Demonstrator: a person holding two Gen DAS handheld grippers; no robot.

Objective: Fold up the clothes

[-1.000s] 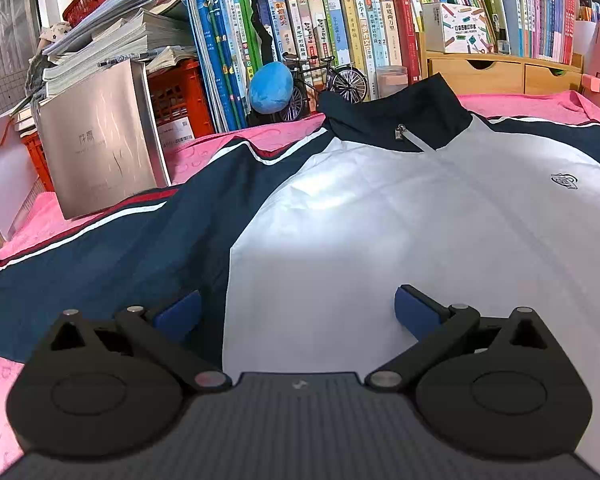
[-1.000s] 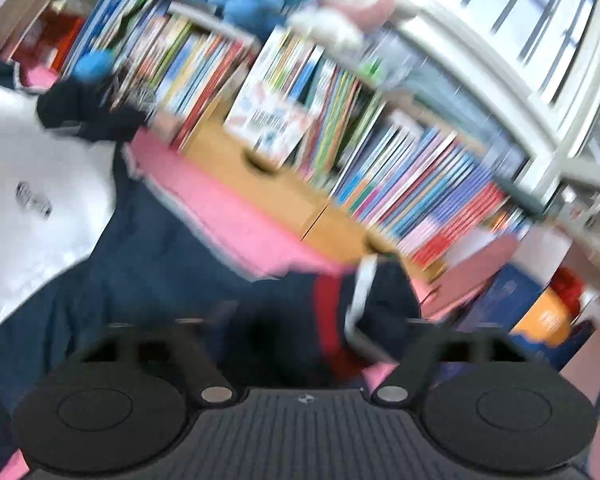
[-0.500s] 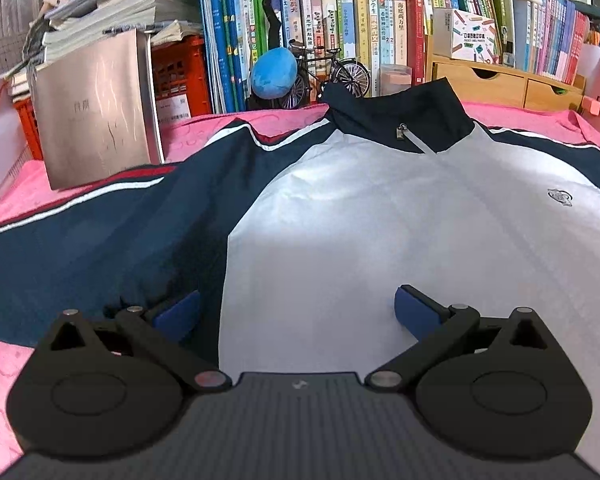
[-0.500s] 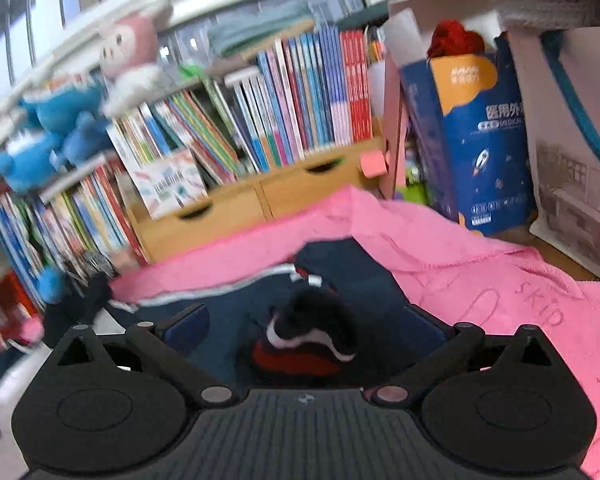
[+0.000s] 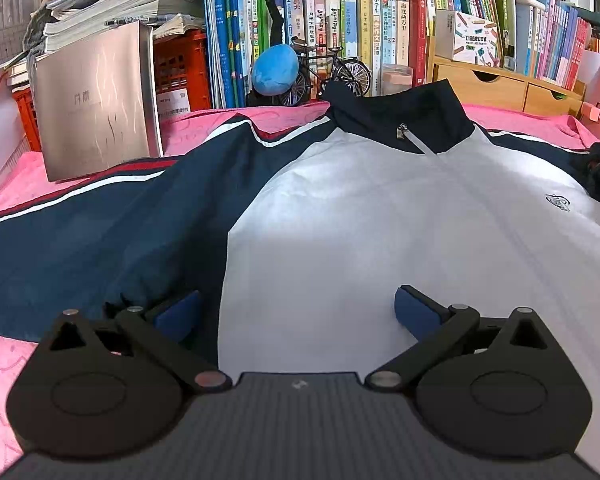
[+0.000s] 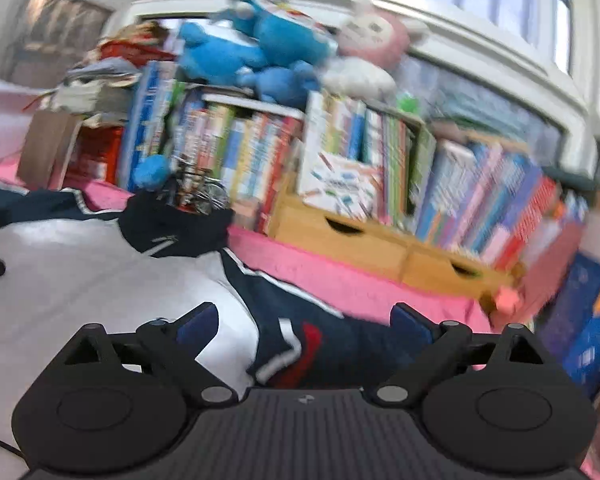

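Jacket (image 5: 380, 208) flat | left tongs (image 5: 296, 312) apart | right tongs (image 6: 304, 326) apart; only right view shows folded-in cuff (image 6: 296, 344)

Smooth, faintly sheened cloth jacket (image 5: 380, 216); fuzzy matt pink blanket (image 5: 204, 124); bare wooden drawers (image 5: 500, 84), upper right; glossy paper book spines (image 5: 340, 20).

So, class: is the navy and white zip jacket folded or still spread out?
Mostly spread. The navy and white zip jacket lies front-up on the pink blanket, one sleeve outstretched; the other sleeve's cuff lies back on it.
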